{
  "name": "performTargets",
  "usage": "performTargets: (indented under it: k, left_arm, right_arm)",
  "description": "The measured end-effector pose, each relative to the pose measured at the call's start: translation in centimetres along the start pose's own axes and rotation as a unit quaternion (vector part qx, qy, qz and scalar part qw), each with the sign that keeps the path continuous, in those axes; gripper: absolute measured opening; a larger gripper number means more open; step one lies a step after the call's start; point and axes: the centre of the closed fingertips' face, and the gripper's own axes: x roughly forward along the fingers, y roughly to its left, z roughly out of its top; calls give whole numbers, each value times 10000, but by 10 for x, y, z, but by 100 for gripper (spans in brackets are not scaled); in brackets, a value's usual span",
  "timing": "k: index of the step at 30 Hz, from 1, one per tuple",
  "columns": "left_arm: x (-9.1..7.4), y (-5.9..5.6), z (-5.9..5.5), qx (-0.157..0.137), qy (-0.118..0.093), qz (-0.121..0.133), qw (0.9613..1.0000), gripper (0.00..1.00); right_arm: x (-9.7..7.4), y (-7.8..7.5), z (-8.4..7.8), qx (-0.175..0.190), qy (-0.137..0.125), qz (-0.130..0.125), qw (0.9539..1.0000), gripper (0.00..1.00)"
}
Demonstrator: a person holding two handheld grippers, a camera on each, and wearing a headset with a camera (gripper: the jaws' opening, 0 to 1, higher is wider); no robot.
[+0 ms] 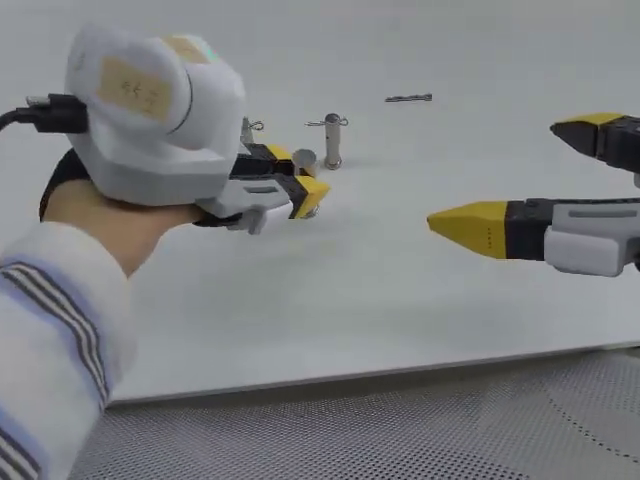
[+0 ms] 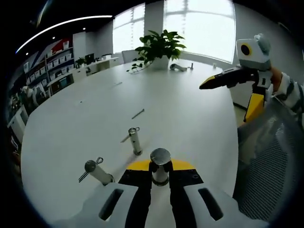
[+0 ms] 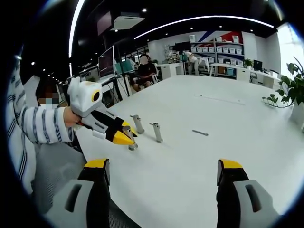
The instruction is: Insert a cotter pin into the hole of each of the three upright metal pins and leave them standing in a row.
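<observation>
My left gripper (image 2: 160,172) clamps the bare metal pin (image 2: 160,156): rigid, smooth. My right gripper (image 3: 162,166) gapes empty. Far cotter pin (image 1: 408,98) judged light, springy; take its looped end.

Your left gripper (image 2: 160,173) clasps an upright metal pin (image 2: 160,157); a near pin (image 2: 98,171) and far pin (image 2: 136,141) stand left, both cottered.

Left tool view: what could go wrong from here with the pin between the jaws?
1. The left tool grips the bare pin close to a finished pin; a twist may knock that over.
2. The loose cotter pin lies flat on the table; the open right tool may slip on it.
</observation>
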Motion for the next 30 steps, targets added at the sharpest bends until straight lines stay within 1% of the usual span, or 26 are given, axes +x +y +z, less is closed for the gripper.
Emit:
performTargets:
  k: [4,8,10,16,19,20,22,25,26,27,30]
  left_arm:
    - [7,-6,1,55,-57,-64,9999,9]
    - [15,-12,-2,213,-5,-147,9997,9]
    - [18,-13,-2,219,3,-138,9997,9]
    - [24,-13,-5,199,0,-132,9997,9]
    - [25,-14,-6,127,-24,-144,9998,9]
    - [25,-13,-5,106,-67,-114,9999,9]
    - [25,-14,-5,167,-96,-131,9997,9]
    - [25,-14,-8,204,-50,-143,9997,9]
    - [25,-13,-7,213,-89,-131,9996,9]
    - [25,-13,-8,157,-88,-132,9998,9]
    - [24,-13,-8,143,-127,-157,9997,10]
  right_arm:
    - [-1,-2,-3,3,27,-12,10000,92]
    - [-1,-2,-5,34,51,-14,10000,92]
    - [-1,-2,-7,43,61,-14,10000,92]
    - [0,-1,-10,60,98,7,9999,92]
    - [1,-2,-10,68,100,18,9999,92]
    - [1,-2,-10,70,95,20,9999,92]
    - [1,-2,-10,72,100,23,9999,92]
    - [1,-1,-11,80,114,35,9999,92]
    - [1,-1,-11,84,116,35,9999,92]
    - [1,-1,-11,88,120,40,9999,92]
    - [2,0,-11,78,129,58,9999,92]
